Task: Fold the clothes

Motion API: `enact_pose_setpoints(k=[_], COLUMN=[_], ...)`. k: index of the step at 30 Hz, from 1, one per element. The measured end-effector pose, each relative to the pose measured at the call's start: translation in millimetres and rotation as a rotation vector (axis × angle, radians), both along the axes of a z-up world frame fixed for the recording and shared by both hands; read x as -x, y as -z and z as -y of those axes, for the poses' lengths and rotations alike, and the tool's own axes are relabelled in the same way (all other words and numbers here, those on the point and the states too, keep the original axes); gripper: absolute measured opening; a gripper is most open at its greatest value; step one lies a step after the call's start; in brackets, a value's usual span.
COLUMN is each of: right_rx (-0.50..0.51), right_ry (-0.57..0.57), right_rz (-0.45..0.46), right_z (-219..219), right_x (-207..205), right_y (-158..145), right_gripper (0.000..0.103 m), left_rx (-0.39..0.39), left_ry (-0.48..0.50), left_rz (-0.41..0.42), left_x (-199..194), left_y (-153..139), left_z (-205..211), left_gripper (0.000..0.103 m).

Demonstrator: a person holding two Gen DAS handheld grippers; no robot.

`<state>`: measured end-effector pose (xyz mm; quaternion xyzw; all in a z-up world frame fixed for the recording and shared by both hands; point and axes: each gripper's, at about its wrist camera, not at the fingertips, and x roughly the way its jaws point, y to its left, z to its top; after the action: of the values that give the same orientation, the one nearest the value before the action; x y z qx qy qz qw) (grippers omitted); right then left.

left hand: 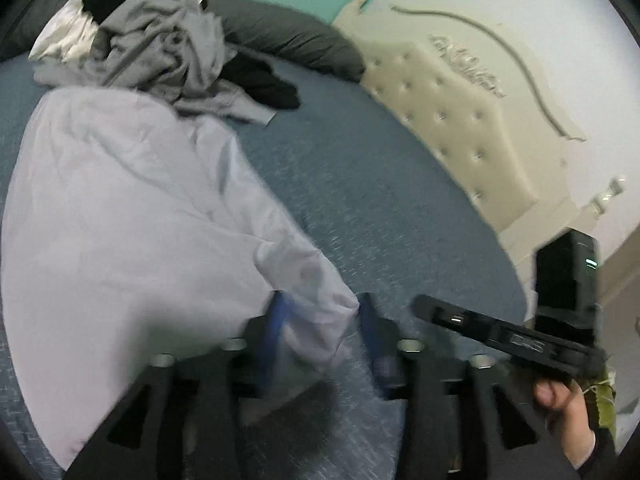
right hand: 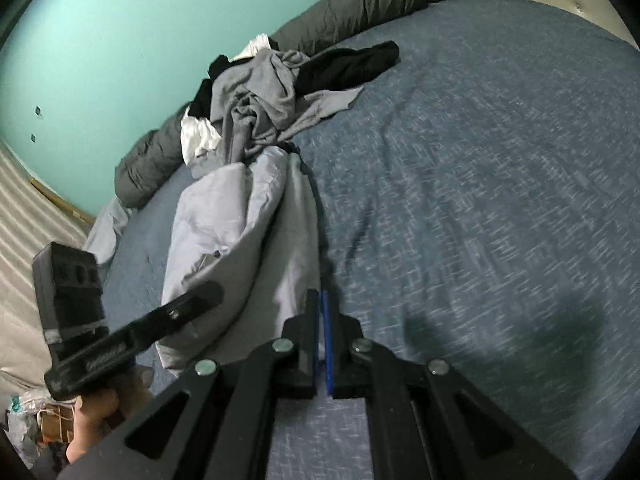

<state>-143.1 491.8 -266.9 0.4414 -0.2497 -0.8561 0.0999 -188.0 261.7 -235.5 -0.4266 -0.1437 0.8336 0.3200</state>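
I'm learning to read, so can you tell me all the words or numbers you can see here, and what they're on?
There is nothing here that can be read.
Right gripper: pale marks on its black side bar, too blurred to read.
Left gripper: pale embossed marks on its side bar, also too blurred.
Headboard: a silvery ornament, a decoration, not letters.
Clothes pile, pale garment, bedspread: no print or label visible.

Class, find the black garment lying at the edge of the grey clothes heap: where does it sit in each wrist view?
Left wrist: black garment upper centre, right of the grey heap.
Right wrist: black garment top centre, right of the heap.
Shared landmark: dark grey pillow behind it.
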Motion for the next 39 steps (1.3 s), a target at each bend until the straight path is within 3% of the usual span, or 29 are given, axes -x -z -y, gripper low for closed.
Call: enact_pose_setpoints(k=[1, 4, 5, 6, 8, 13, 19, 25, 32, 39], right_rx=[-0.004, 0.034, 0.052, 0.057, 0.046, -0.017, -0.209, -0.268, -0.223, -0.321], right_ry=[-0.011, -0.053, -0.063, -0.071, -0.095, -0.204, -0.3, -0.303, -0.305, -0.384], right_rz=[0.01, 0.029, 0.032, 0.034, 0.027, -0.043, 0.005, 0.085, 0.077, 0.004], right_z=[-1, 6, 10, 16, 30, 75, 121, 112, 95, 116], right_x=[3, 13, 17, 21, 29, 49, 77, 76, 66, 58], right_y=[-2, -8, -10, -14, -22, -47, -27, 6, 10, 0], right_gripper=[0.002, 0.005, 0.016, 0.033, 0.042, 0.042, 0.042, 0.037, 0.036, 0.004], left_rx=[-0.001, 0.022, 0.032, 0.043, 0.103, 0.179, 0.234, 0.214, 0.21, 0.209], left_ry=[-0.006, -0.057, -0.083, -0.109, -0.187, -0.33, -0.358, -0.357, -0.352, -0.342], left_rz=[-0.017, -0.068, -0.08, -0.092, -0.114, -0.071, -0.031, 0.007, 0.01, 0.011], left_x=[-5, -15, -16, -18, -19, -15, -14, -16, -17, -16], left_y=[-8, -29, -35, -40, -45, -24, 3, 23, 28, 28], left_z=[6, 33, 43, 53, 79, 135, 152, 159, 154, 151], left_gripper=[0.064, 0.064, 0.064, 0.064, 0.064, 0.064, 0.064, 0.064, 0.064, 0.064])
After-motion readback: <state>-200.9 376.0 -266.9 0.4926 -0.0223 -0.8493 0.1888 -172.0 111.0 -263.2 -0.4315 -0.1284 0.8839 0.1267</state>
